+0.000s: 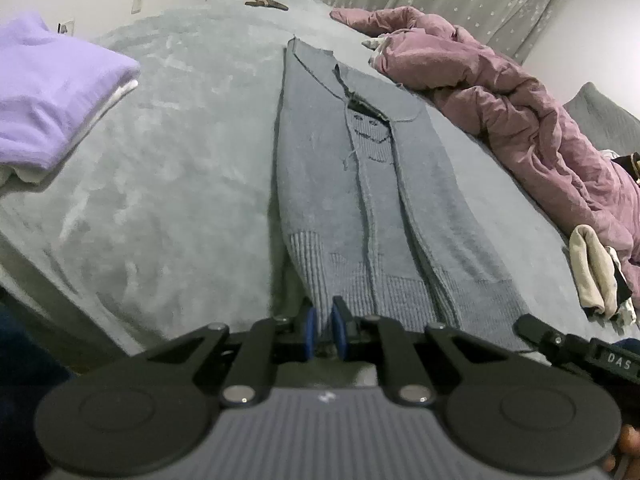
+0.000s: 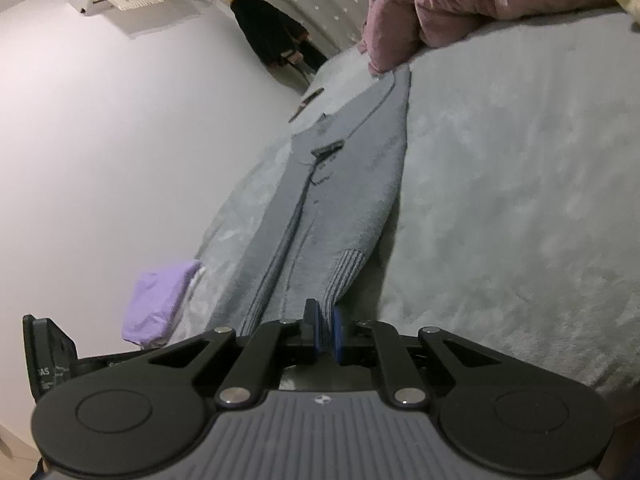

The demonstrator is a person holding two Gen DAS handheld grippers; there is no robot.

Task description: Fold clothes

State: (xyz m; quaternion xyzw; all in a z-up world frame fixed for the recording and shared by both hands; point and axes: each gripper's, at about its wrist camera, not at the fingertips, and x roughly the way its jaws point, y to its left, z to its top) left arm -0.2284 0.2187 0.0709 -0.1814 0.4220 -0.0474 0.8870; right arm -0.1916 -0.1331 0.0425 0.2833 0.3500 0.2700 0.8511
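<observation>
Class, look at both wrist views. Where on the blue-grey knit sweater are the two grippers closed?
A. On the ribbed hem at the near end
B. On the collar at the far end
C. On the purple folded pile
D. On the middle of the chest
A: the left gripper and the right gripper are each shut on the ribbed near edge of the blue-grey sweater, while its collar lies far up the bed.

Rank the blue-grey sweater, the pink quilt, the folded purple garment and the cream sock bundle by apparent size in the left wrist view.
1. Blue-grey sweater, though it lies nearest the camera.
2. Pink quilt, close behind; it runs out of frame, so it may really be larger.
3. Folded purple garment, cut off by the edge.
4. Cream sock bundle.
</observation>
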